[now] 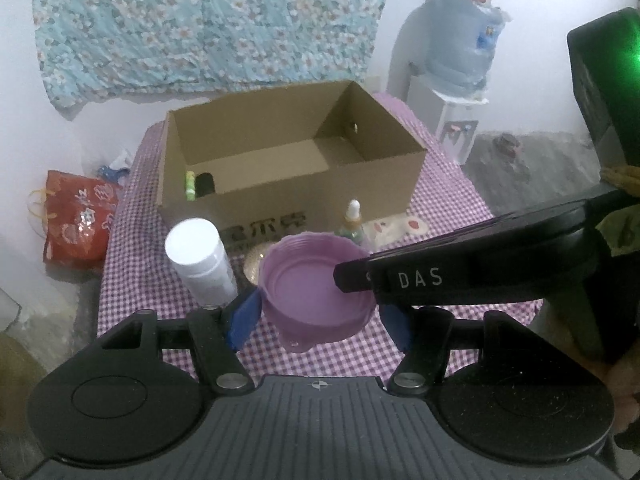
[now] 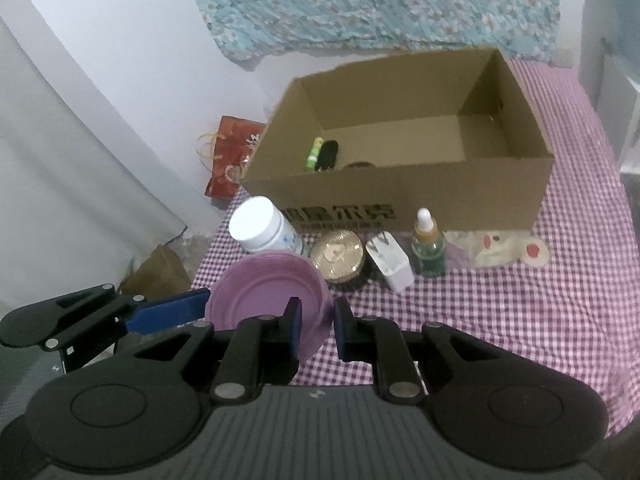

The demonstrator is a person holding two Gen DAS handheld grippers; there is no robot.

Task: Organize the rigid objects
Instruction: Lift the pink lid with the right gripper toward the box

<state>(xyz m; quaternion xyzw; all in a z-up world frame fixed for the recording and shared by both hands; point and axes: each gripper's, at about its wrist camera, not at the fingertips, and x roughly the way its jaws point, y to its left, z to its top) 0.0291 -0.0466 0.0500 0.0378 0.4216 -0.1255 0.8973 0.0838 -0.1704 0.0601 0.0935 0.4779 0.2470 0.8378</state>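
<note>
Purple and round, a shallow plastic bowl [image 1: 316, 292] sits closest to both cameras, raised clear of the checked surface [image 2: 520, 320] and held from two sides. The left claw [image 1: 320, 320] stands about half open with its blue pads [image 1: 244, 320] against the bowl's outer wall on either side. The right claw [image 2: 316, 328] is nearly shut, pinching the thin rim between its pads [image 2: 296, 330]; in the left view it reaches in across the bowl from the right.

I judge the bowl light, stiff and somewhat slick, so the wall may flex or slide under a loose squeeze. The rim pinch looks the surer hold, and the wall grip steadies it. It looks empty, and a drop would hardly harm it.

Just behind it stand a white-capped bottle [image 2: 264, 228], a round gold tin [image 2: 338, 256], a white plug [image 2: 390, 264] and a small green dropper bottle [image 2: 428, 246], all in a row in front of the box. A pale plush toy [image 2: 508, 250] lies to the right.

Beyond them the open cardboard box [image 2: 400, 184] is mostly bare. A green tube [image 2: 314, 154] and a black thing [image 2: 328, 154] lie together in its near left corner, with another dark item barely visible beside them.
</note>
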